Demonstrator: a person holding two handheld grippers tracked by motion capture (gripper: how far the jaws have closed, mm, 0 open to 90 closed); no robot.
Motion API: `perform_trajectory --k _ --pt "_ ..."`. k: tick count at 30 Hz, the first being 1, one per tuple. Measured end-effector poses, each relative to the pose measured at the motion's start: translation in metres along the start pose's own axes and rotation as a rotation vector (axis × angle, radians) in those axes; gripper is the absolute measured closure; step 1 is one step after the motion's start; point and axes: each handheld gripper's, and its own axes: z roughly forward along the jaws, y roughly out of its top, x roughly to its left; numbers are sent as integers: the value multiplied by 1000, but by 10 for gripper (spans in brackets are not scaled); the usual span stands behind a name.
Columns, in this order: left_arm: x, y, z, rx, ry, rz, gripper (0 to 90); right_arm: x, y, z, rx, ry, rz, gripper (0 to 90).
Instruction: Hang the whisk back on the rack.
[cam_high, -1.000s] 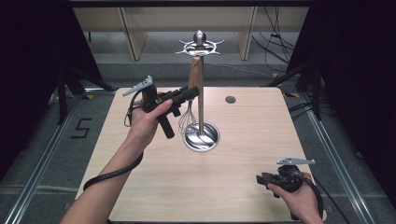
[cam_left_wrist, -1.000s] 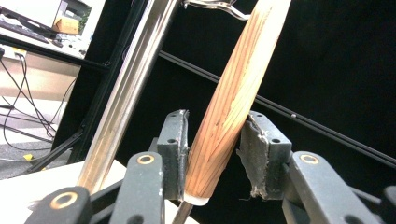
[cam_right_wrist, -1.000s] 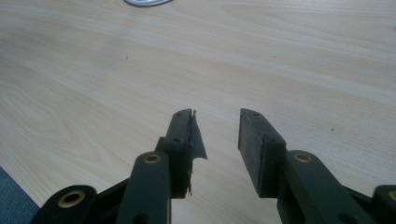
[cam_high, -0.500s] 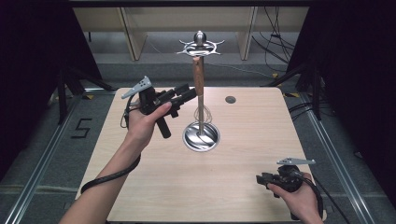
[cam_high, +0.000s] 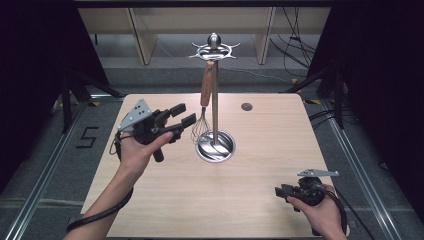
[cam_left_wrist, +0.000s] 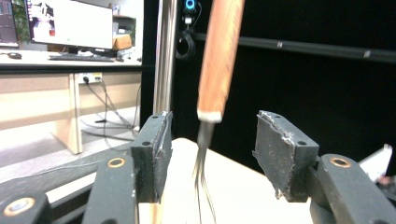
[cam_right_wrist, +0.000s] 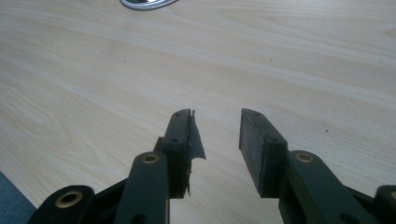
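Resting surface: wooden table (cam_high: 165, 200) is carrying the stand.
Stand: metal stand (cam_high: 215, 100) is rising from its round base.
Whisk: wooden-handled whisk (cam_high: 204, 107) is hanging from the stand's top.
Left: my left gripper (cam_high: 182, 119) is gaping wide, just beside the whisk.
Right: my right gripper (cam_high: 278, 192) is lying low, jaws apart.

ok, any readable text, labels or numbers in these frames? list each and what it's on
"5": dark mark on the grey floor left of the table, high view.
Monitor in the left gripper view: screen content too blurred to read.
No text readable on the whisk, the stand, the left gripper or the right gripper.
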Motion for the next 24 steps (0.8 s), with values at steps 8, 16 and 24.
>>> perform_trajectory --k 8,16,24 --pt "-6 -33 -39 91 39 85 429 -1 -1 2 -68 2 -6 639" --pt "-7 -74 -83 180 95 114 404 -2 2 -4 -29 -9 3 615" --pt "-16 -124 -110 299 104 17 385 -6 2 -4 -39 -40 -34 567"
